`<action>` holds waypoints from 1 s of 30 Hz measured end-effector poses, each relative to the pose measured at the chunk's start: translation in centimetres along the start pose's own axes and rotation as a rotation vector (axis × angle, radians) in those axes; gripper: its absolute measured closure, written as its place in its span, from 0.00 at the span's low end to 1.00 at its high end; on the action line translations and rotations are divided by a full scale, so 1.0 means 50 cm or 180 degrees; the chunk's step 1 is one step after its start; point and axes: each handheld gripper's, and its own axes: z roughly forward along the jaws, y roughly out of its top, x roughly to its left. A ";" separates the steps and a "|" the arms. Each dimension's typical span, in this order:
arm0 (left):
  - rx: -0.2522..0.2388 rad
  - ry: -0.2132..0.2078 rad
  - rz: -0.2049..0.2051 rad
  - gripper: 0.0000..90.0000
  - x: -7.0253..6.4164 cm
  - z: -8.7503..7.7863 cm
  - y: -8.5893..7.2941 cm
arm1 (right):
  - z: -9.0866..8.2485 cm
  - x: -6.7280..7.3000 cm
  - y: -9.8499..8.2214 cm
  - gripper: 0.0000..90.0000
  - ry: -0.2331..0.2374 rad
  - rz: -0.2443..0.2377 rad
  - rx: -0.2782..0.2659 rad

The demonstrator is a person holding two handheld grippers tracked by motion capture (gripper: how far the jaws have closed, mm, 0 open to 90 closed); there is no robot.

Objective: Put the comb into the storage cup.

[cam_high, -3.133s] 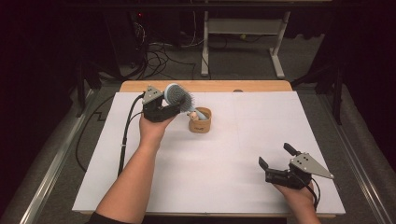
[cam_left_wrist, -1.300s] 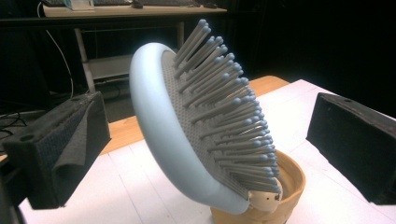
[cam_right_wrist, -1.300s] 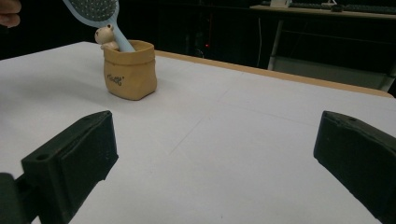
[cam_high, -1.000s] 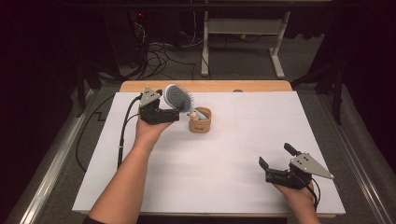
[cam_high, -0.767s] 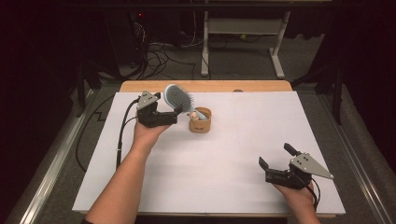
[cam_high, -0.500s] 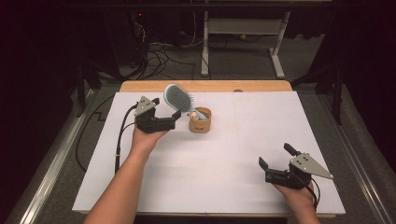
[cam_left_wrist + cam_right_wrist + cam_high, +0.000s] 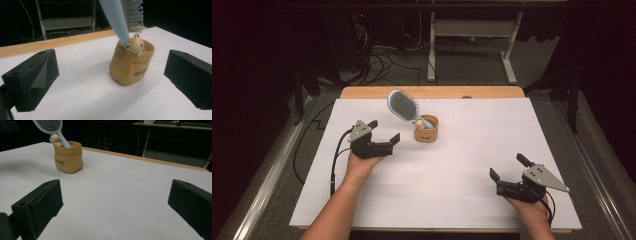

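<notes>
The surface is a wooden table under a white sheet; a strip of bare wood shows along the edge farthest from both sets of jaws.

The left gripper is held in the person's left hand, with its cable trailing back along the forearm. Its jaws stand wide apart and grip nothing; in the left gripper view the two black pads sit at either side of the frame with bare white sheet between them. The right gripper is held in the person's right hand, near the person's edge of the surface. Its jaws are likewise spread wide and hold nothing.

The hairbrush is light blue with grey bristles. It stands handle-down in the holder and leans up and away, its head above and beyond the holder as seen from the left jaws.

The tan pouch-shaped holder stands upright on the sheet just ahead of the left jaws, clear of both pads, on the line between them. From the right jaws it lies well ahead and off to their left.

A small cream animal figure perches on the holder's rim, touching the brush handle.
</notes>
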 end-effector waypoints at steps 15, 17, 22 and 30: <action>-0.0003 -0.0083 0.0060 0.01 0.006 -0.124 -0.033 | -0.005 0.000 0.002 0.00 -0.0019 -0.0010 -0.0015; -0.0014 -0.0120 0.0068 0.01 0.003 -0.144 -0.031 | -0.005 0.000 0.001 0.00 -0.0019 -0.0001 -0.0016; -0.0050 -0.0132 0.0103 0.01 0.002 -0.189 -0.024 | -0.005 0.000 -0.001 0.00 -0.0025 -0.0004 0.0002; -0.0049 -0.0176 0.0252 0.00 0.004 -0.255 -0.024 | -0.017 0.004 -0.002 0.00 -0.0058 0.0008 -0.0015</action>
